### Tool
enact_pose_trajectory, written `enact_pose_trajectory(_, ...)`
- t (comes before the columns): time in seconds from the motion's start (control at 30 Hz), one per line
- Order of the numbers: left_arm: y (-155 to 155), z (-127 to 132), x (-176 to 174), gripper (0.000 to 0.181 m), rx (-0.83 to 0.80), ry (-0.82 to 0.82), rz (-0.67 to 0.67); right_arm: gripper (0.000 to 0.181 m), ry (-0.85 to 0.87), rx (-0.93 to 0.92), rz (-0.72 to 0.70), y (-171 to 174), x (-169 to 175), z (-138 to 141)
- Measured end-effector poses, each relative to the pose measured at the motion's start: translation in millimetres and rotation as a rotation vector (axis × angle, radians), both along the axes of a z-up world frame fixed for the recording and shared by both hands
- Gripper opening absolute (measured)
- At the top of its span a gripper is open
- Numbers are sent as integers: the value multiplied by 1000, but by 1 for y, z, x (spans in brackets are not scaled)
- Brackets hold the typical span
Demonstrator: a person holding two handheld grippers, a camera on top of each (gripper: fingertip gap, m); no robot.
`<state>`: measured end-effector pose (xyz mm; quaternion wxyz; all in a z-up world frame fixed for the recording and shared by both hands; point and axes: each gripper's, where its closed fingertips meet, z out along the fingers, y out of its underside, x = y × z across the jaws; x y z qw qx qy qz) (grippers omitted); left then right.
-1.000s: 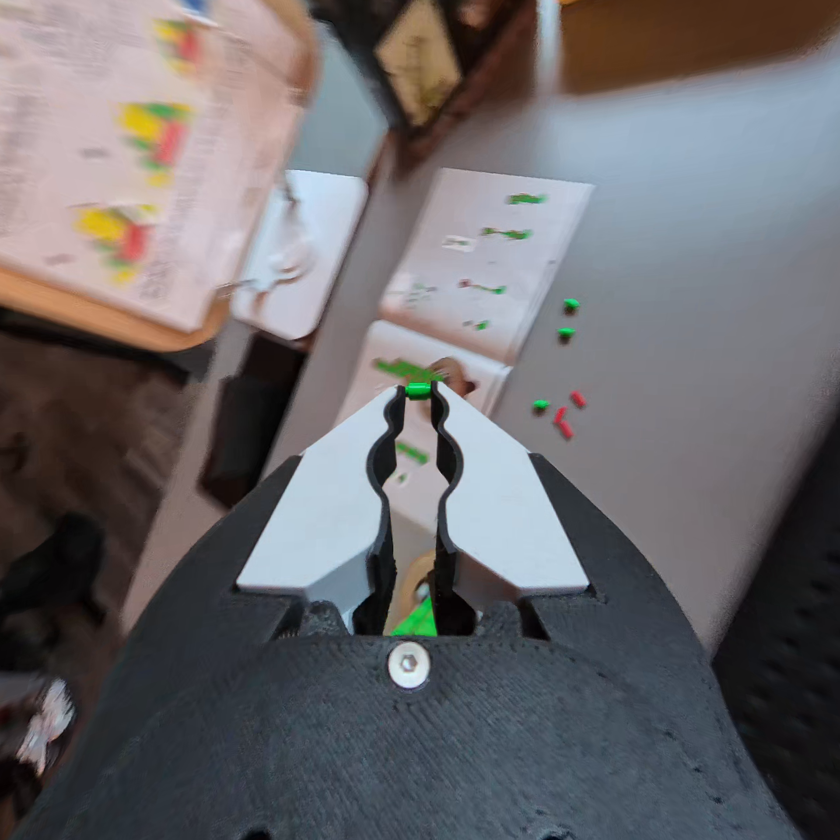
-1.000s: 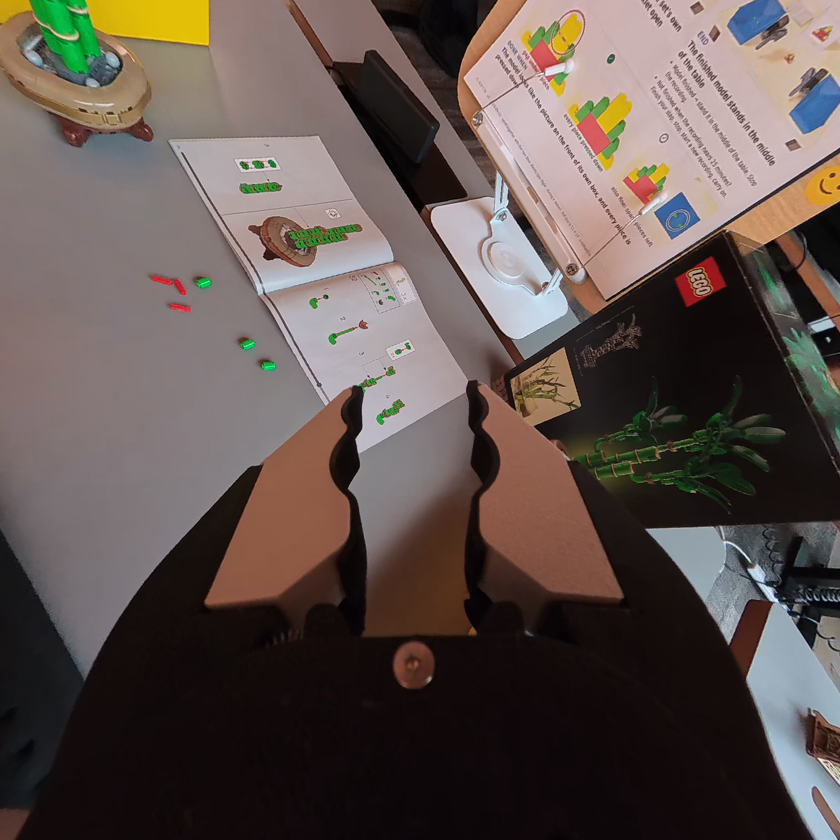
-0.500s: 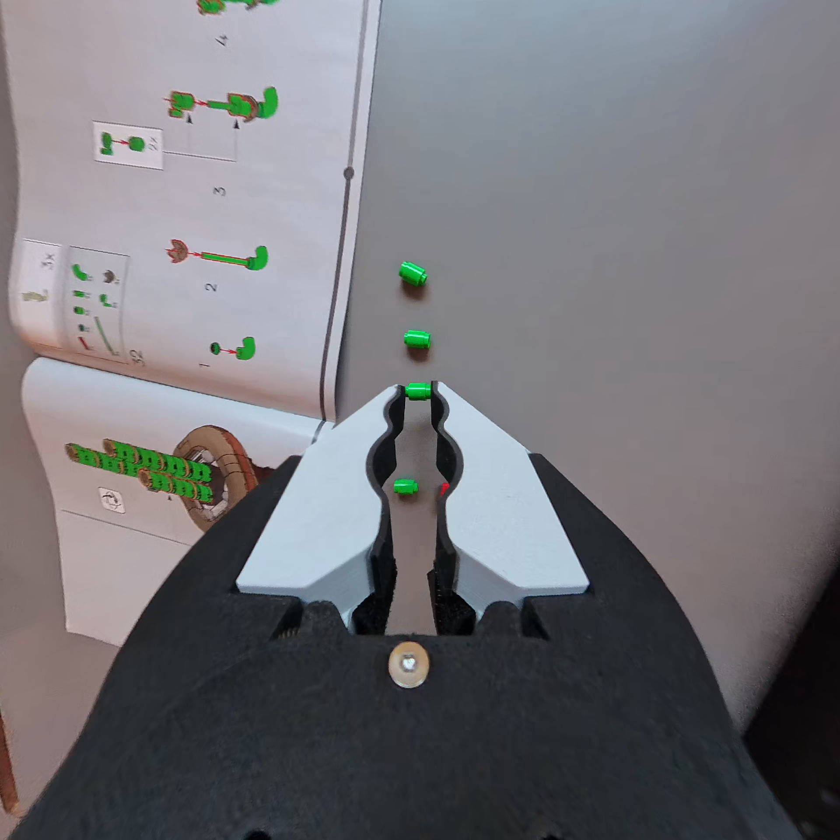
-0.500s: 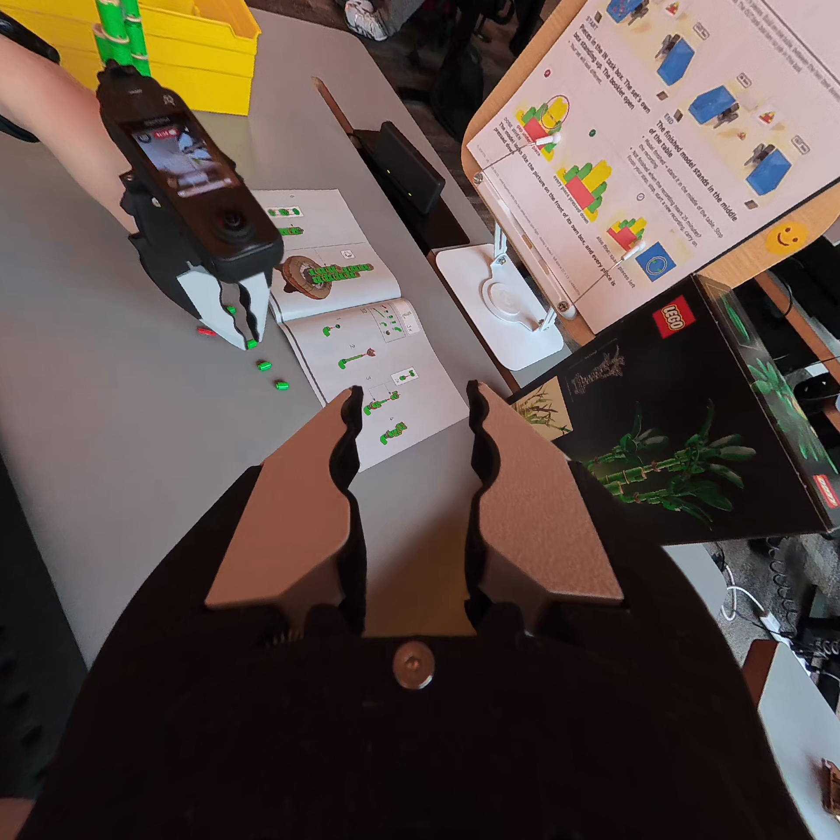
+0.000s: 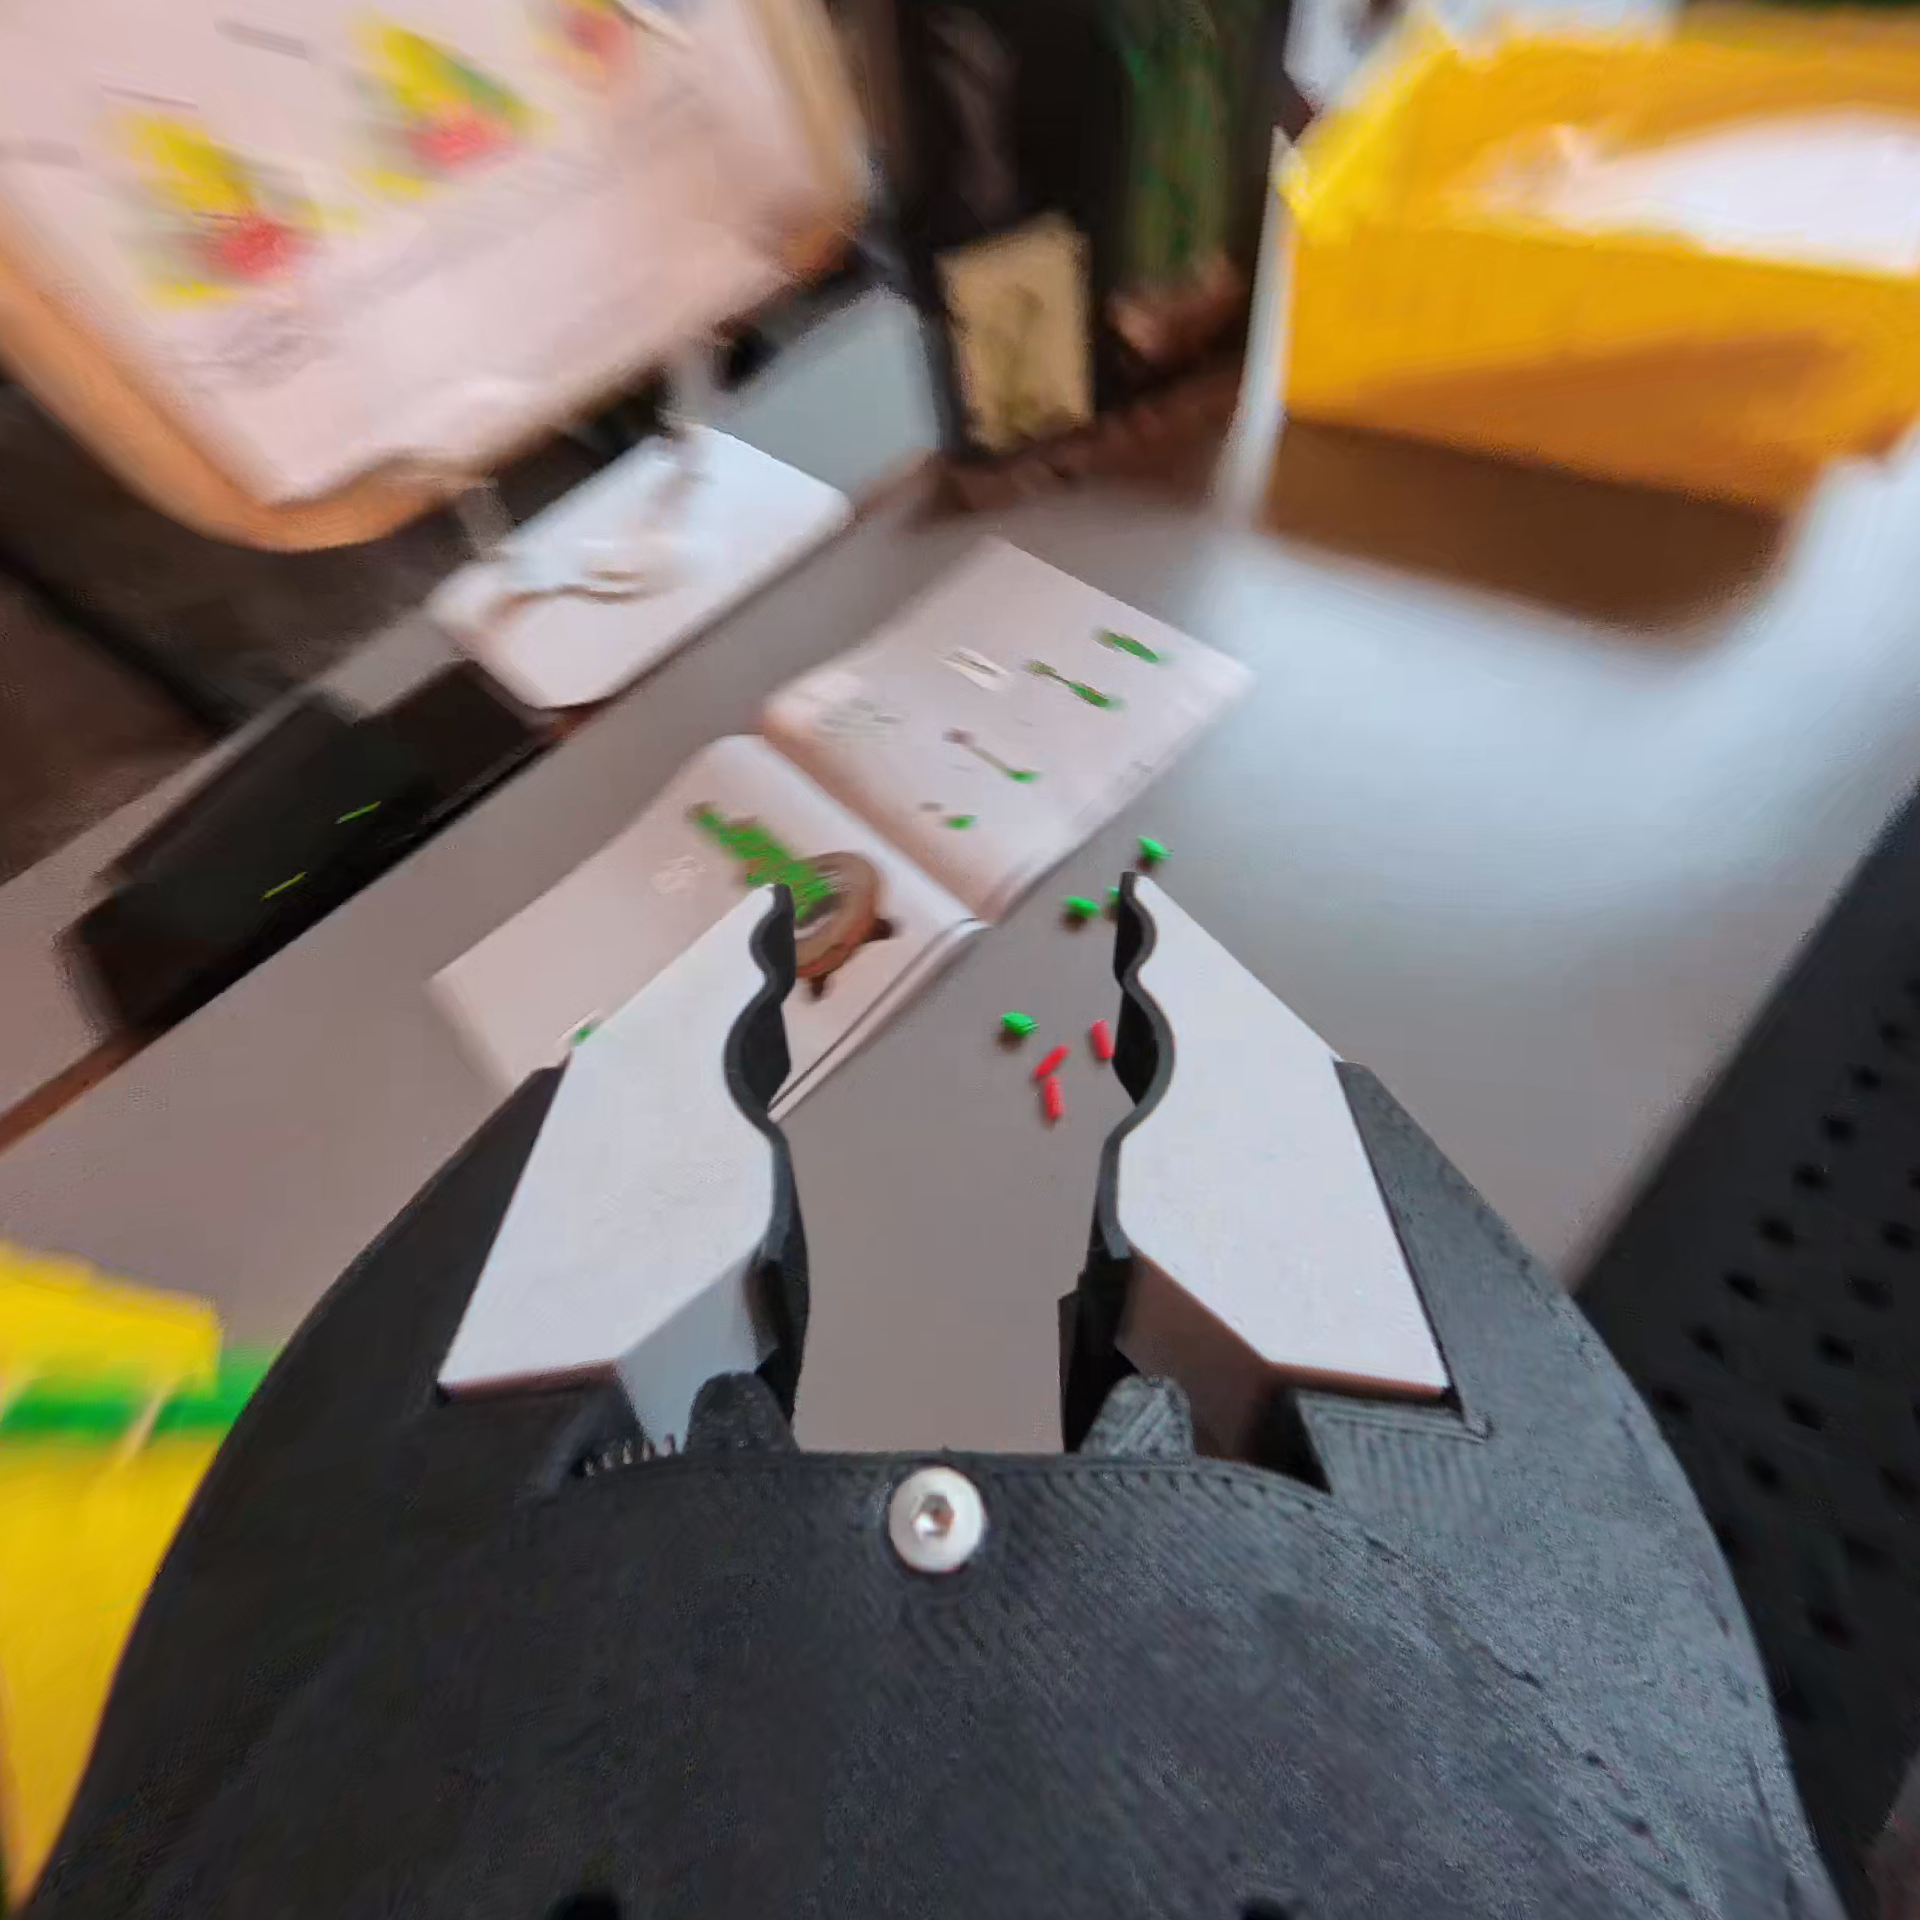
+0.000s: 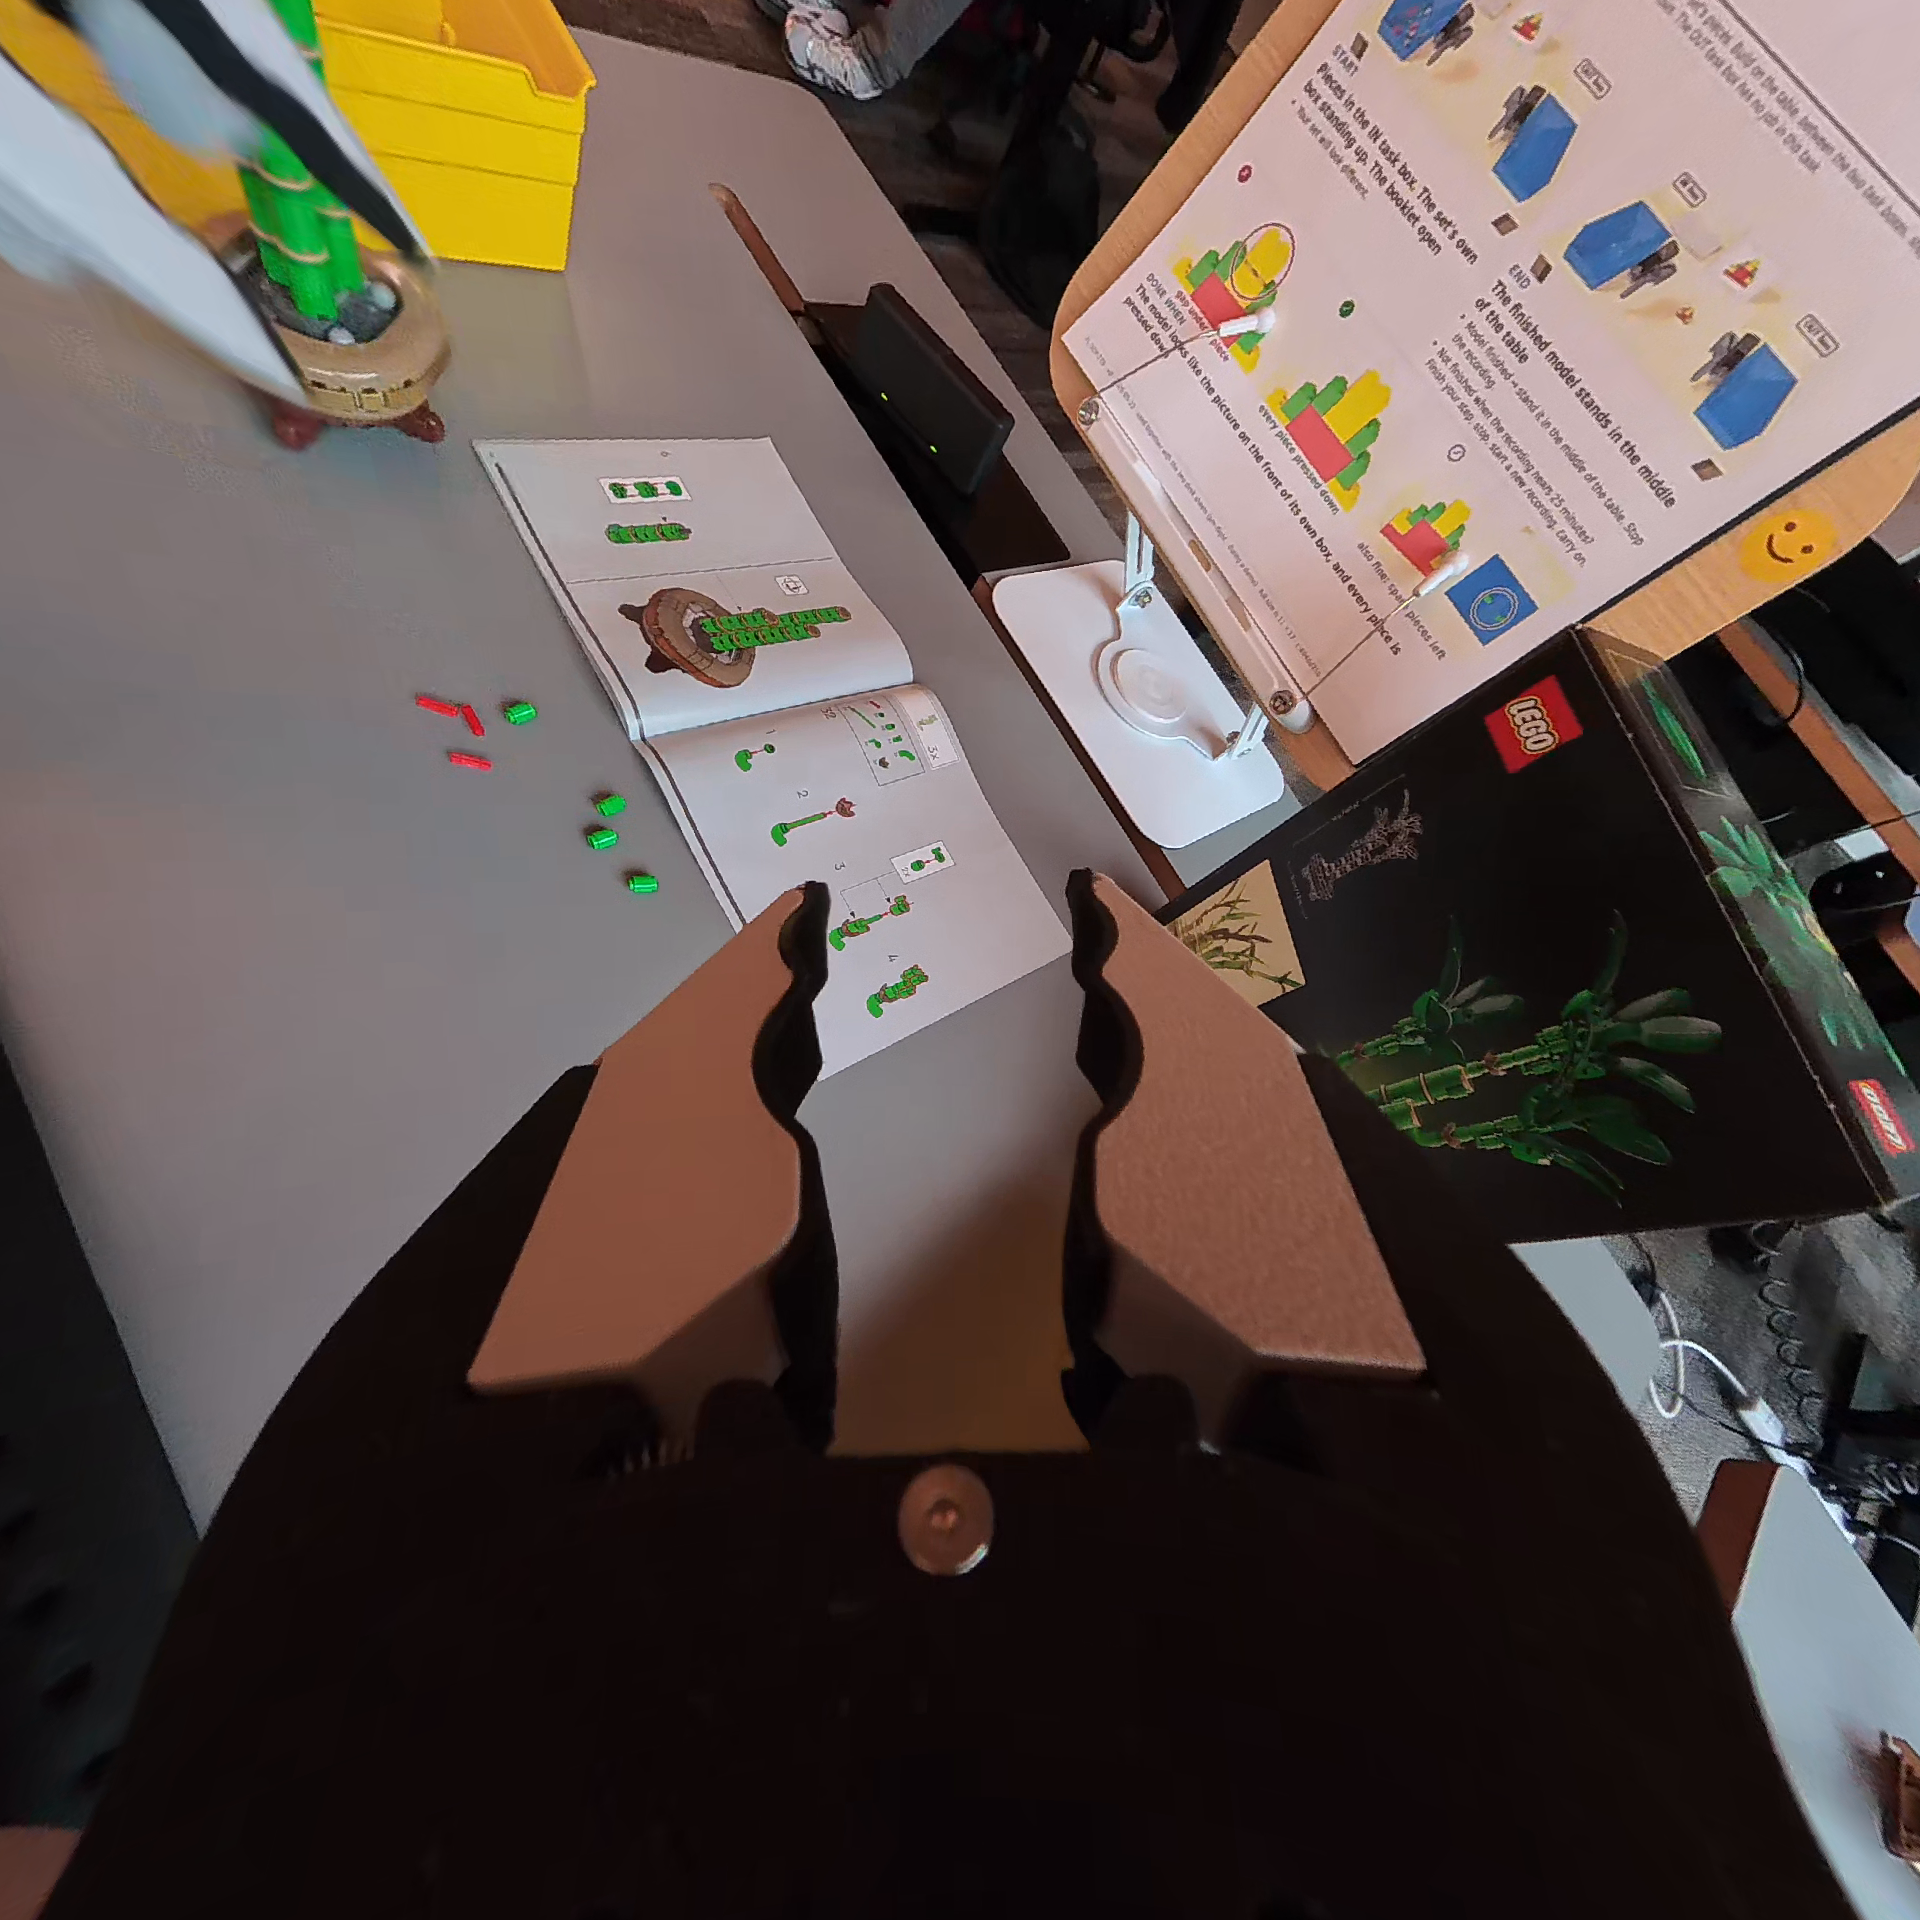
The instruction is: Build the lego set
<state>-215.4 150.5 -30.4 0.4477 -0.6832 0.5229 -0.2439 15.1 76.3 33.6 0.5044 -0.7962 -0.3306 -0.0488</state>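
Note:
Several small green round pieces [image 6: 610,803] and three red pins [image 6: 470,761] lie loose on the grey table [image 6: 260,935], left of the open instruction booklet [image 6: 748,665]. The same pieces show blurred in the left wrist view: green ones [image 5: 1018,1025] and red pins [image 5: 1049,1062]. My left gripper [image 5: 951,888] is open and empty, above the table and back from the pieces. My right gripper [image 6: 945,885] is open and empty, above the booklet's near corner. The part-built green bamboo model in its tan pot [image 6: 332,312] stands at the far left.
Yellow bins [image 6: 457,135] stand at the back. A black set box [image 6: 1558,987] lies right of the booklet. A slanted board with a printed sheet [image 6: 1455,312] stands on a white stand [image 6: 1143,696]. A blurred white and black shape [image 6: 156,156] crosses the model.
My left gripper held a green piece low over the table. It has let go, opened wide and pulled back and up. The right gripper stays open, its view drifting slightly.

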Motion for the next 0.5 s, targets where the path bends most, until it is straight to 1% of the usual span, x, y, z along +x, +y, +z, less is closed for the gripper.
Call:
enact_pose_trajectory(0.03,6,12,-35,67,10,-99,114,47,4,0,-2,0,1,0)
enact_pose_trajectory(0.07,11,17,-68,72,7,-202,222,47,5,2,-4,0,2,1)
enact_pose_trajectory(0.1,16,16,-98,74,-16,-290,316,47,6,4,-4,1,2,1)
enact_pose_trajectory(0.13,21,6,-121,79,-49,-338,393,47,9,4,-1,2,1,1)
enact_pose_trajectory(0.17,26,-14,-138,86,-92,-330,456,47,11,4,3,2,0,1)
enact_pose_trajectory(0.2,28,-39,-149,89,-148,-283,502,47,12,1,6,3,-1,0)
enact_pose_trajectory(0.27,30,-80,-159,93,-218,-212,561,47,6,-9,9,4,-2,-3)
enact_pose_trajectory(0.33,37,-105,-162,94,-194,-190,621,47,-6,-14,8,4,-4,-4)
enact_pose_trajectory(0.4,44,-123,-163,99,-160,-125,671,47,-5,-9,13,2,-6,-2)
enact_pose_trajectory(0.43,49,-129,-165,105,-149,-69,706,47,-4,-6,17,1,-7,-1)
enact_pose_trajectory(0.47,55,-130,-168,115,-111,-14,738,47,-2,-3,19,1,-8,-1)
enact_pose_trajectory(0.5,62,-129,-172,113,-55,32,765,47,-2,-2,19,0,-8,0)
